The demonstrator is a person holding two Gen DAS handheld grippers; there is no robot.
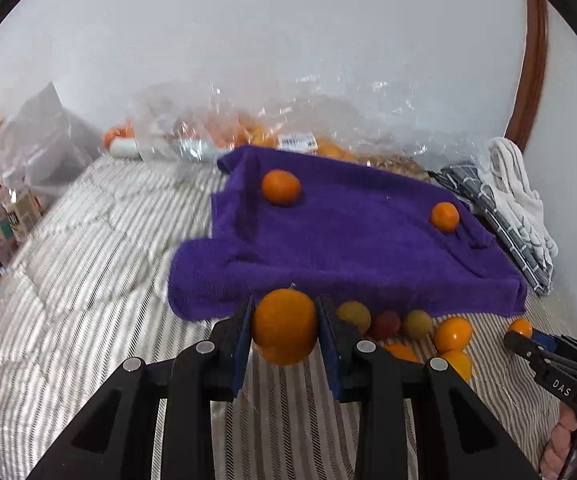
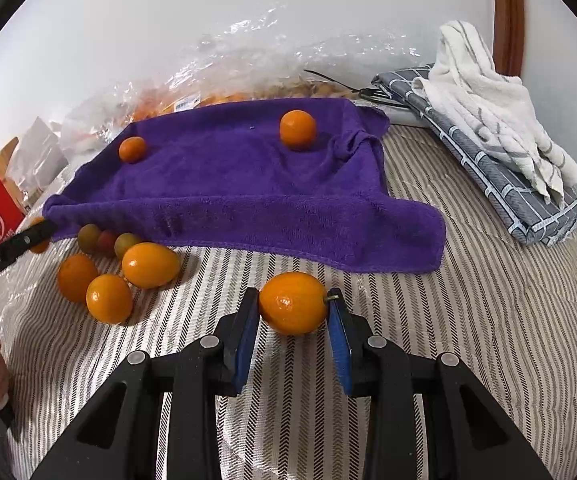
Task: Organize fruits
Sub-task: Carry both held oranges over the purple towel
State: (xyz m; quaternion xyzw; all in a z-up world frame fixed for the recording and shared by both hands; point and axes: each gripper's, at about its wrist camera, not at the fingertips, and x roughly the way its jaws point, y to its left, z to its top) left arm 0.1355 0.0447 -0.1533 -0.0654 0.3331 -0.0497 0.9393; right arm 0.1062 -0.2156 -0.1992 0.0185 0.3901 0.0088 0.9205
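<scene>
Left tool [image 1: 285, 322]: clenched on an orange fruit [image 1: 284, 326], both blue pads against its sides, held just in front of the near hem of the purple towel [image 1: 352, 248].
Right tool [image 2: 293, 312]: grasping an oval orange fruit [image 2: 292, 303] end to end; the right pad meets its green stem tip, the left pad its other end, above the striped bed cover [image 2: 468, 300].
Loose fruit: a cluster of orange fruits [image 2: 150, 265] and smaller greenish and red ones [image 2: 106, 240] lies on the bed cover at the towel's near edge.
Already placed: two orange fruits [image 2: 297, 129] sit well apart on the towel.
Step in hand (judgement): carrying both held fruits onto the towel.
Doing it well: lift clear of the raised hem, set each fruit on a flat patch away from the folds, and let go only once it rests, since round fruit rolls on the sloping cloth.
Risk: the stem-end grip on the right looks slippery; keep that tool steady.
</scene>
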